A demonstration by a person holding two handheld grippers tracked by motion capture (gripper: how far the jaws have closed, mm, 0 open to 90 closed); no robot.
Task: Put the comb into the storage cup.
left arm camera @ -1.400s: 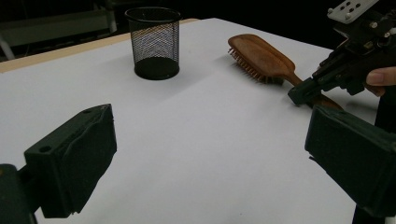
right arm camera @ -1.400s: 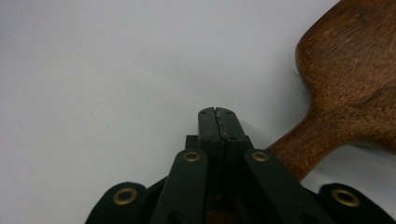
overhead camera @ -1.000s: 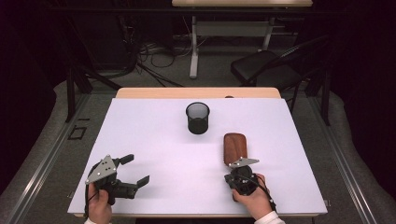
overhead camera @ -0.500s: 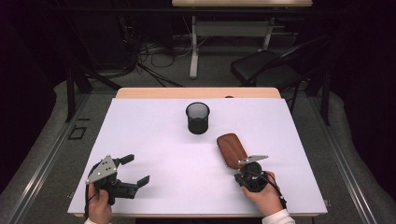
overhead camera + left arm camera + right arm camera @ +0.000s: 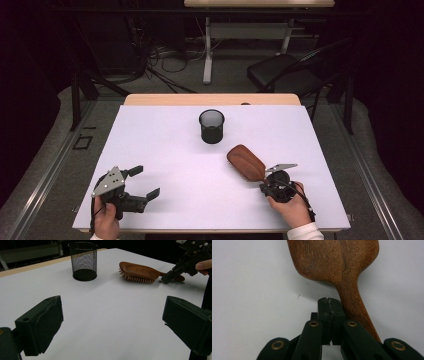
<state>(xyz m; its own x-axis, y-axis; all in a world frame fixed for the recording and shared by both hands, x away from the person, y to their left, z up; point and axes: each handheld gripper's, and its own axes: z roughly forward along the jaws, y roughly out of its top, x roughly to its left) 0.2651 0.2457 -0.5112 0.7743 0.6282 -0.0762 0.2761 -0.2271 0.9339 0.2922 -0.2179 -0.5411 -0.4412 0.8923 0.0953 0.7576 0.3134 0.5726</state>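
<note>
Wooden hairbrush [image 5: 247,162], 1 item, lying bristles-down on the white table [image 5: 165,145] in the lower right of the high view, head pointing up and left toward the black mesh cup [image 5: 212,126] at upper centre, the 2 well apart. Finish: dark reddish-brown, smooth oval back with visible grain; short pale bristles showing along the underside in the left gripper view [image 5: 140,271]; handle tapering to a narrow neck.

Right gripper [image 5: 328,305]: jaws pressed together with nothing between them, tips resting just beside the brush handle, which is passing along their right side in the right gripper view. Contact with the handle looks likely but cannot be confirmed.

Left gripper [image 5: 142,181]: sitting at the lower left of the high view, jaws spread wide, holding nothing.

Progress, as a judgement: early. Brush is not grasped or lifted; the closed tips appear to be nudging it. Grasping and any placing are remaining.
</note>
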